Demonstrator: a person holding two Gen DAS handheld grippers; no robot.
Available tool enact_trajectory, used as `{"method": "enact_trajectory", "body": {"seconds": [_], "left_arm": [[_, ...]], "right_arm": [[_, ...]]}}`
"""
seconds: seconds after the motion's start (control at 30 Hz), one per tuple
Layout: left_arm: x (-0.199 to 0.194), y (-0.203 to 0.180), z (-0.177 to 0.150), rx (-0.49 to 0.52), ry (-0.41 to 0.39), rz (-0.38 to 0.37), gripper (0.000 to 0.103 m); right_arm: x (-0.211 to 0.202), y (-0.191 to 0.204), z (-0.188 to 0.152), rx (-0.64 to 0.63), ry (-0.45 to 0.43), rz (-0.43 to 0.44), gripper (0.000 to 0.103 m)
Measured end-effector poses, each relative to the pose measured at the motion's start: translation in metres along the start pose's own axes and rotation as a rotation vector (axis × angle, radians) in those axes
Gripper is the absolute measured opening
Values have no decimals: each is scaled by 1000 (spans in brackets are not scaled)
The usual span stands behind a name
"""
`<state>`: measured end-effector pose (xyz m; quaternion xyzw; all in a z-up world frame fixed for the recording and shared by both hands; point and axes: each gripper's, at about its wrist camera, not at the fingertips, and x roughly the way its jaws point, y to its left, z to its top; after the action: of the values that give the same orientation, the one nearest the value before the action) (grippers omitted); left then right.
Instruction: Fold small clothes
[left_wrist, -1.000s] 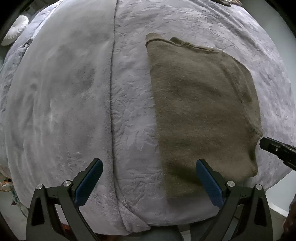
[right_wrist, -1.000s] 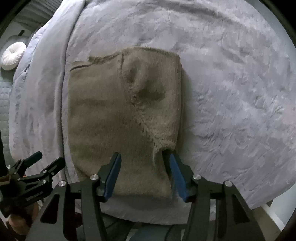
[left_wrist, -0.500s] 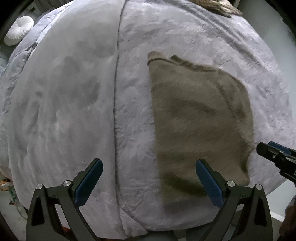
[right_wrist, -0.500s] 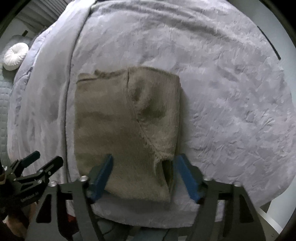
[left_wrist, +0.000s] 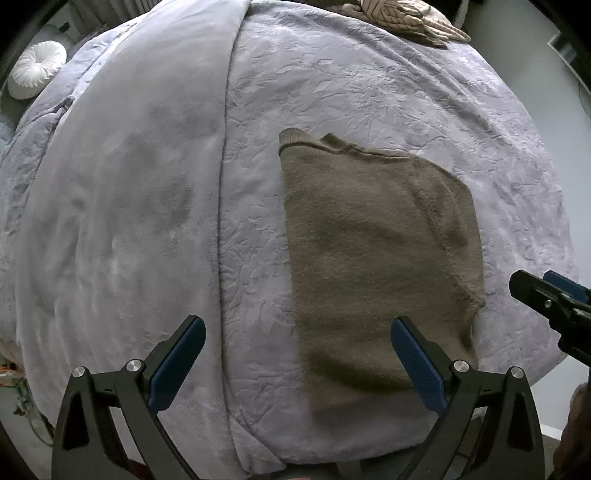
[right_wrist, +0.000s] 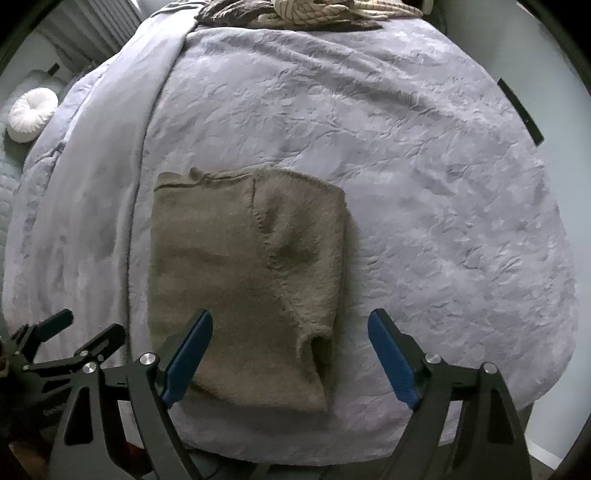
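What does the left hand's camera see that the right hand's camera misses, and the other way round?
Only the left wrist view shows the smooth grey blanket spread wide beside the seam.

Only the right wrist view shows the folded-over sleeve lying on top of the sweater, its cuff opening near the bed's edge, and a dark bar on the wall.

Both show the brown sweater flat on the embossed bedspread, the white round cushion, the striped clothes at the far end, and each other's gripper. The left gripper stands open; the right gripper is opening, holding nothing.
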<state>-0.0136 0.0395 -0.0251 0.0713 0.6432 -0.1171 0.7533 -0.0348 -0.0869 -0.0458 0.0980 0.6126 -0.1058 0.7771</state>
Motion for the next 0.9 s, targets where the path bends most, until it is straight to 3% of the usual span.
{"method": "enact_trajectory", "body": {"seconds": [0.4,0.9], "left_arm": [[-5,-3,-2,20,-25,45,101],[-6,-5,-4,13,-22,41,101]], "right_arm": [[-3,-1,-2,13,6,-41,88],[-3,-4,-5,26,14,-50,88]]}}
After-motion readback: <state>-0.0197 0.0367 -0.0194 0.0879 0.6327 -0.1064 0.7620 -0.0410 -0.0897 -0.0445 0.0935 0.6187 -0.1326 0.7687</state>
